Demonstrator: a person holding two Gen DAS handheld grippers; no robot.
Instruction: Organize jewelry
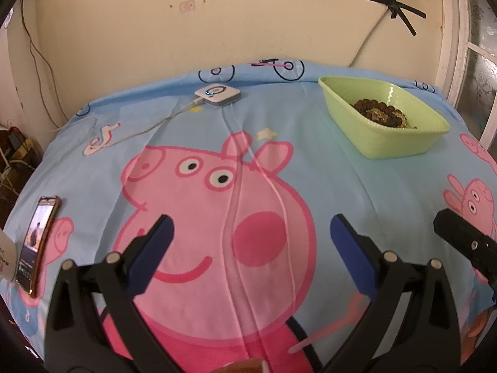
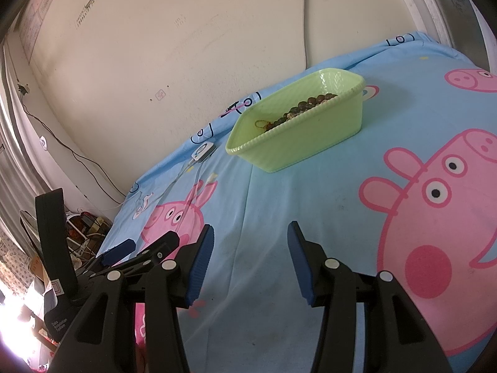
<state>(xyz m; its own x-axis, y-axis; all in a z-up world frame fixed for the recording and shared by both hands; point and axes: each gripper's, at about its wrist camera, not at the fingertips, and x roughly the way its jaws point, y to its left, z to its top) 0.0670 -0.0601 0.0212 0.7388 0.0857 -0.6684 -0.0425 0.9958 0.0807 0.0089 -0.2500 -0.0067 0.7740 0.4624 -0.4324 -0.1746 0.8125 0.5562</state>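
"Data" label (image 2: pixel 55 319) beside left tool (image 2: pixel 146 248)

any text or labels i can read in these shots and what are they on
"Data Acquisition System": white print on the black body of the left tongs' handle, partly cut off.
Phone screen text: too small to read.
Wall poster: blurred, unreadable.
White mug red lettering: cut off, unreadable.

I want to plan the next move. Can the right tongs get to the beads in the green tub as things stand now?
Probably yes. The right tongs stand open and empty, and only bare bedsheet lies between them and the green tub. The beads lie uncovered inside, though the near wall means coming in from above.
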